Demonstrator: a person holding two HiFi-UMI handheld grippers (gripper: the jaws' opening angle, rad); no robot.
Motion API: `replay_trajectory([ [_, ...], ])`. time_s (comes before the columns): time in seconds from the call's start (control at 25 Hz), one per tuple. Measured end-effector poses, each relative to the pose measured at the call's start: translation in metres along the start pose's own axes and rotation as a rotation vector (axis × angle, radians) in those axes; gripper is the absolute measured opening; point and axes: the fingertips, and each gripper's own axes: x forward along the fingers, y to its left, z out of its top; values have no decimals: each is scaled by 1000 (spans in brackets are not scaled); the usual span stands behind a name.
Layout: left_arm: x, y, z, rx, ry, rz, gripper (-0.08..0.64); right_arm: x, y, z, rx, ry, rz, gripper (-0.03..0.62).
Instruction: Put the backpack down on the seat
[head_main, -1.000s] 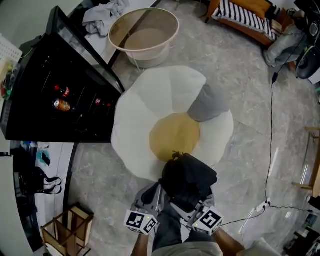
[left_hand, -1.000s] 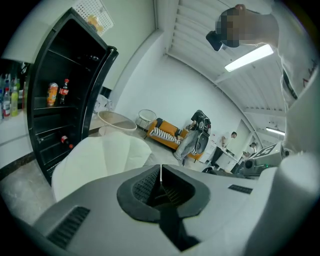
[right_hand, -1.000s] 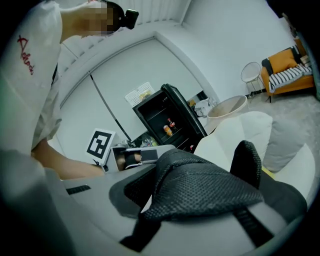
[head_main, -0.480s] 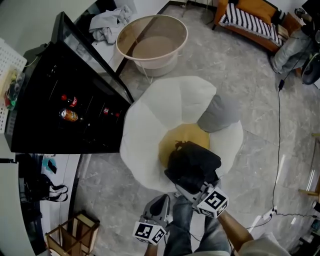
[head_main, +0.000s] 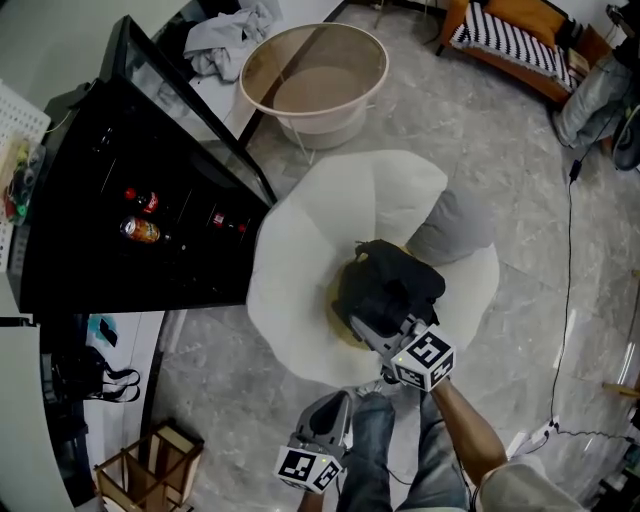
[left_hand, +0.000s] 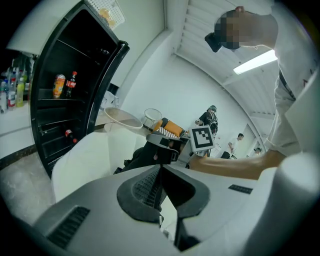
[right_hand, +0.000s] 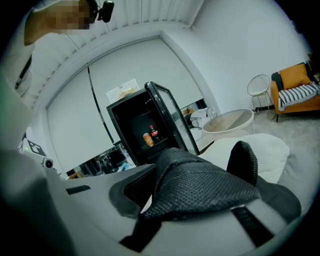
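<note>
A black backpack (head_main: 388, 285) hangs over the yellow middle of the white petal-shaped seat (head_main: 310, 240); whether it rests on the seat I cannot tell. My right gripper (head_main: 376, 326) reaches in from the near side and is shut on the bag's black mesh strap (right_hand: 200, 187), which fills the space between its jaws (right_hand: 155, 195). My left gripper (head_main: 335, 408) stays low by the person's legs, apart from the bag. Its jaws (left_hand: 159, 172) are shut with nothing in them. In the left gripper view the backpack (left_hand: 140, 159) shows beyond them, against the seat (left_hand: 85, 160).
A grey cushion (head_main: 455, 225) lies on the seat's right side. An open black fridge (head_main: 130, 200) with cans and bottles stands close on the left. A beige round tub (head_main: 315, 75) is behind the seat, a wooden crate (head_main: 150, 465) at lower left, and a cable (head_main: 570, 250) on the floor at right.
My right gripper has carried the backpack forward from the seat's near edge to over its yellow middle. My left gripper has dropped back from the bag.
</note>
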Motion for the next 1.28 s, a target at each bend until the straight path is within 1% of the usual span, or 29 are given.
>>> replay_trajectory([
  [0.2,7,2,-3,-4,9,-8,35,12,-18,-14,-48,33,-32,43],
  [0.44,13,-3,0,-10,12,-17,35,5,-34,-38,-27,88,-87,44],
  [0.52,15,-5,-1,-14,15,-20,36,-2,-39,-48,-25,109,-122,95],
  [0.64,17,-6,-2,-10,12,-33,36,-16,-47,-53,-13,105,-193,213],
  [0.68,18,-7,0,-10,10,-36,36,-20,-49,-56,-3,102,-212,242],
  [0.76,20,-8,2,-10,4,-41,35,-30,-52,-67,24,106,-246,273],
  [0.84,21,-13,3,-7,0,-50,36,-44,-53,-76,32,117,-274,276],
  [0.96,23,-16,7,-3,-10,-55,36,-56,-50,-75,-11,118,-297,278],
  [1.04,23,-18,8,5,-12,-57,37,-63,-48,-75,-18,113,-315,276],
  [1.2,21,-29,10,6,-16,-70,35,-97,-52,-67,22,52,-423,276],
  [1.28,20,-33,16,16,-19,-72,35,-105,-45,-64,31,41,-421,276],
])
